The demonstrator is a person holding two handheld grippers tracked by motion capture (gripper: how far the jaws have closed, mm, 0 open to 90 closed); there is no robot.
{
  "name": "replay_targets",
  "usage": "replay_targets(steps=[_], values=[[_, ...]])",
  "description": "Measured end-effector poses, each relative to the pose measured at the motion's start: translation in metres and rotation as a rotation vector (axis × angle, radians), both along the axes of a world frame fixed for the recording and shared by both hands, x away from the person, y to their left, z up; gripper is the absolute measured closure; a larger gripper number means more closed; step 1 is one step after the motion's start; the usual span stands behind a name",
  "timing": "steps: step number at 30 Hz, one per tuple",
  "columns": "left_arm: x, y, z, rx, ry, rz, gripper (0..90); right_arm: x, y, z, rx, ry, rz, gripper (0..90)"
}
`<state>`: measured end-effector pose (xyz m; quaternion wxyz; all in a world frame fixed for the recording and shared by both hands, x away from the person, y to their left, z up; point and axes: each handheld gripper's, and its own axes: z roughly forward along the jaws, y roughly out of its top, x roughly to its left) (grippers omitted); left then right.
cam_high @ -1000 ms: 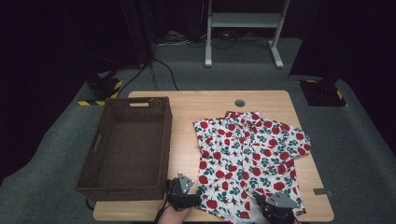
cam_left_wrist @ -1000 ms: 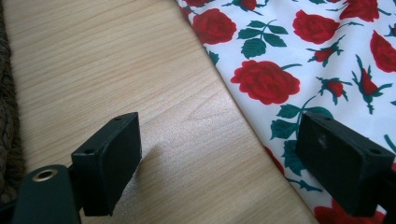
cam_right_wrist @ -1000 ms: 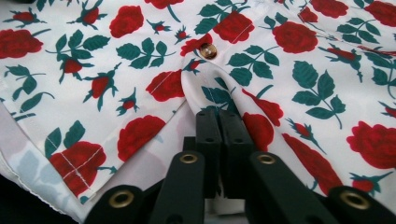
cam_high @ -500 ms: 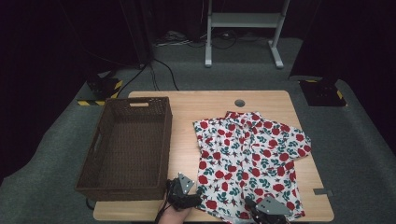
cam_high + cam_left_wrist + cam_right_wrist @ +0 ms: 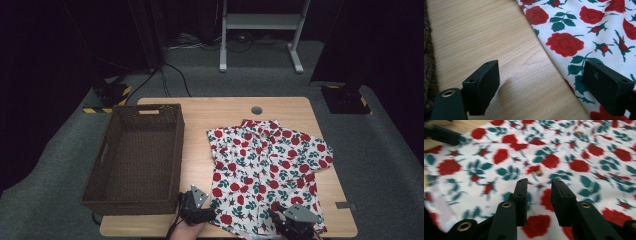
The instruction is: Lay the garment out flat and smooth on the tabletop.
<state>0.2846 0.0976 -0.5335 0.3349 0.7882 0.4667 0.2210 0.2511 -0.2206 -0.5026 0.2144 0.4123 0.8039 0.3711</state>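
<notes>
One white short-sleeved shirt printed with red roses and green leaves (image 5: 267, 165) lies spread flat on the right half of the light wooden table (image 5: 200, 117), collar toward the far edge and hem at the near edge. Two small buttons show on its cloth in the right gripper view, though blur there may hide others.

Two hand-held grippers work at the shirt's near edge. The left gripper (image 5: 541, 86) is at the near left corner of the hem with its jaws spread wide: one jaw is over bare wood, the other over the printed cloth, and the shirt's edge runs between them. The right gripper (image 5: 537, 188) is over the near right part of the shirt, its jaws standing a narrow gap apart with nothing between them; the cloth lies beyond the tips.

One dark brown woven rectangular basket (image 5: 135, 157) sits on the left half of the table, just beside the shirt. One round hole (image 5: 256, 110) is in the tabletop near the far edge.
</notes>
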Motion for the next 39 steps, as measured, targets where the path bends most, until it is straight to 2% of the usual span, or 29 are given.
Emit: replay_targets(steps=[2, 6, 10, 13, 18, 19, 22, 24, 28, 36, 39], values=[[0.000, -0.002, 0.003, 0.013, 0.003, -0.012, 14.9, 0.006, -0.009, -0.002, -0.003, 0.008, -0.026, 62.2], [0.002, -0.013, 0.014, -0.018, -0.036, -0.048, 14.6, 0.018, -0.027, -0.001, -0.010, -0.006, -0.080, 54.2], [0.013, -0.031, 0.019, -0.021, -0.030, -0.083, 14.4, 0.035, -0.042, -0.002, -0.015, -0.029, -0.126, 45.8], [0.024, -0.047, 0.017, 0.000, -0.007, -0.101, 14.4, 0.048, -0.049, -0.005, -0.019, -0.023, -0.143, 42.5], [0.036, -0.065, 0.007, 0.030, 0.019, -0.125, 14.4, 0.063, -0.052, -0.012, -0.021, 0.018, -0.143, 40.9], [0.038, -0.067, 0.004, 0.027, 0.031, -0.123, 14.4, 0.065, -0.052, -0.014, -0.019, 0.029, -0.143, 40.9], [0.037, -0.067, 0.002, -0.002, 0.027, -0.116, 14.2, 0.069, -0.053, -0.019, -0.020, 0.056, -0.140, 40.5], [0.035, -0.067, 0.002, -0.002, 0.021, -0.117, 14.3, 0.069, -0.055, -0.024, -0.014, 0.071, -0.139, 39.8], [0.025, -0.067, 0.001, -0.010, 0.028, -0.122, 14.2, 0.064, -0.059, -0.025, -0.007, 0.069, -0.133, 39.7], [-0.012, -0.066, 0.002, -0.005, 0.014, -0.163, 14.2, 0.034, -0.066, -0.022, -0.016, 0.085, -0.094, 39.1], [-0.019, -0.067, 0.003, 0.000, 0.015, -0.176, 14.4, 0.026, -0.067, -0.021, -0.016, 0.094, -0.082, 38.0]])
